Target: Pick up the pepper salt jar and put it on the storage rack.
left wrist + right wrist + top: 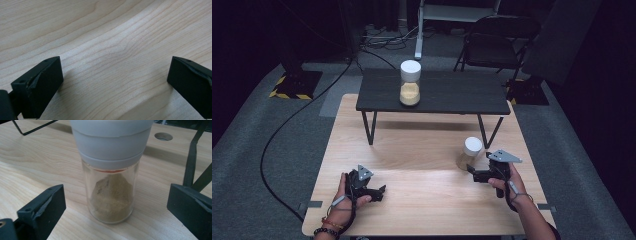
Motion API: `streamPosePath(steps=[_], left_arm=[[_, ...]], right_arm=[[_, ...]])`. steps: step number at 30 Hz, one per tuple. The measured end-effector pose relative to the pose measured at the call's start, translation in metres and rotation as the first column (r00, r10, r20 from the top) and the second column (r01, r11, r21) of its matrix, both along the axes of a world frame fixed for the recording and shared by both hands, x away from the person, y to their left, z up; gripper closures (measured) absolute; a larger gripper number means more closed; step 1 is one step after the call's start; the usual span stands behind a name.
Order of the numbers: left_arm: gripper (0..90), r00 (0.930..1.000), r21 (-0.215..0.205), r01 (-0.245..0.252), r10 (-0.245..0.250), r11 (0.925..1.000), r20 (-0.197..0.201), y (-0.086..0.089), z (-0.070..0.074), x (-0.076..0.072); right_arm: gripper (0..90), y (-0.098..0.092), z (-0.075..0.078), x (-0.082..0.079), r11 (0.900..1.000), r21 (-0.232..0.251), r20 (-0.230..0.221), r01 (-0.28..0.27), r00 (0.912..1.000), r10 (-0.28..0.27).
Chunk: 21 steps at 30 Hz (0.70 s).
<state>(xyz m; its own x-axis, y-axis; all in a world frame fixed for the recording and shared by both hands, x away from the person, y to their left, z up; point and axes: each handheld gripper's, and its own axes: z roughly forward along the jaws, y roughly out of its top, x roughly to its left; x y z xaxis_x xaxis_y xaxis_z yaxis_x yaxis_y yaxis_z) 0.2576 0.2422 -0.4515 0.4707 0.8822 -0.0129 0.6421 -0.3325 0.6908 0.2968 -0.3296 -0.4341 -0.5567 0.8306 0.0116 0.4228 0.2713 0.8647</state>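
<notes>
A small glass spice jar [470, 153] with a white lid and brownish powder stands upright on the light wooden table [412, 200]. My right gripper [472, 172] is open just in front of it; in the right gripper view the jar [111, 175] stands a little beyond the jaws, centred between them and touching neither. A second, taller jar [410, 83] with a white lid and yellow powder stands on the black raised shelf [447, 92]. My left gripper [381, 192] rests low at the table's near left, open, with bare wood [112, 62] between its jaws.
The black shelf stands on thin metal legs [369, 127] over the far half of the table. A round hole [163, 136] is in the tabletop behind the jar. A folding chair [497, 42] and cables [302, 120] lie on the floor beyond.
</notes>
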Motion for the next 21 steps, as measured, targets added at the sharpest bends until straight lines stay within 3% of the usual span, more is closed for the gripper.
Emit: streamPosePath(steps=[9,21], left_arm=[[0.5,1.0,0.0,0.0,0.0,1.0,0.0,0.0,0.0,0.0],[0.5,1.0,-0.001,0.0,0.0,1.0,0.0,0.0,0.0,0.0]], right_arm=[[2.0,0.007,-0.002,0.008,1.0,0.002,0.018,-0.001,0.9998,0.001],[2.9,0.014,-0.006,0.016,0.999,0.054,0.038,0.001,0.9993,-0.003]])
